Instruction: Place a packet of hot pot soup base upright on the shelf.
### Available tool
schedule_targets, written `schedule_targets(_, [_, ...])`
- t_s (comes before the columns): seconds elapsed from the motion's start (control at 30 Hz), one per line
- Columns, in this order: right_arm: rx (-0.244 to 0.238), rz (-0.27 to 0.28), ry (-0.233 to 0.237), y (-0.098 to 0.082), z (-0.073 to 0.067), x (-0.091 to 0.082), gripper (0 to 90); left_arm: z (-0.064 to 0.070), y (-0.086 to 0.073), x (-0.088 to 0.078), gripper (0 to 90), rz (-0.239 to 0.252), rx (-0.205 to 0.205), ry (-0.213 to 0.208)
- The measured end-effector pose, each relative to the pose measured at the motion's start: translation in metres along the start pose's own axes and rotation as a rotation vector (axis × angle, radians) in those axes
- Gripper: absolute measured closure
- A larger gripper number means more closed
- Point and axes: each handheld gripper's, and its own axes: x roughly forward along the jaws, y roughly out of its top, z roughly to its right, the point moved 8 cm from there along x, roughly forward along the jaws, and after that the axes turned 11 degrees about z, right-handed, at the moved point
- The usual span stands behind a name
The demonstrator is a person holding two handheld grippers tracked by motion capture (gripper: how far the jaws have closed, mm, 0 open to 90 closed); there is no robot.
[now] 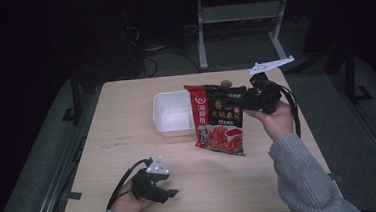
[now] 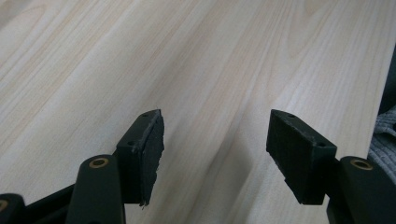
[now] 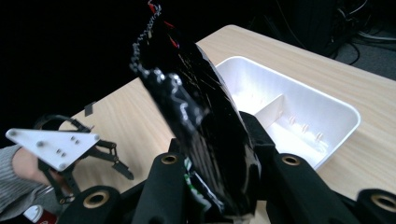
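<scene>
Just beside the white tray (image 1: 172,112), on its right, the right gripper (image 1: 249,99) is clamped on the red sauce packet (image 1: 219,121), which hangs upright with its lower edge at or just above the table (image 1: 128,145). The pick-up looks done; judging by the packet's place next to the tray, what is left is to carry it over the rim, lay it in a compartment and let go. In the right gripper view the tray's divider (image 3: 270,108) shows, and both halves look empty. The left gripper (image 1: 168,191) rests well apart from the tray, near the table's front edge, its jaws spread wide with nothing between them, only bare wood in its own view. Whether the packet's bottom touches the table cannot be told from the high view. Its printed face is turned away from the right gripper's camera, showing only a dark glossy back. The room behind the table is too dark to read
</scene>
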Motion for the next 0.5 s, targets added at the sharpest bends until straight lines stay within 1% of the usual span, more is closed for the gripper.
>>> schedule_targets(0.1, [0.007, 0.005, -0.005, 0.002, 0.004, 0.005, 73.7, 0.0, -0.001, 0.001, 36.4, -0.001, -0.007, -0.001])
schedule_targets(0.27, [0.013, 0.007, -0.018, 0.006, 0.009, 0.013, 73.6, 0.0, -0.001, 0.001, 36.9, -0.004, -0.001, -0.001])
schedule_targets(0.33, [0.006, 0.008, -0.028, 0.012, 0.01, 0.017, 73.6, 0.0, 0.0, 0.001, 37.1, -0.003, 0.003, -0.004])
schedule_targets(0.47, [-0.01, 0.009, -0.034, 0.022, 0.01, 0.02, 73.6, 0.0, -0.001, 0.0, 37.1, -0.002, 0.002, -0.005])
schedule_targets(0.5, [-0.01, 0.009, -0.034, 0.022, 0.01, 0.02, 73.6, 0.0, -0.001, 0.0, 37.1, -0.002, 0.002, -0.005])
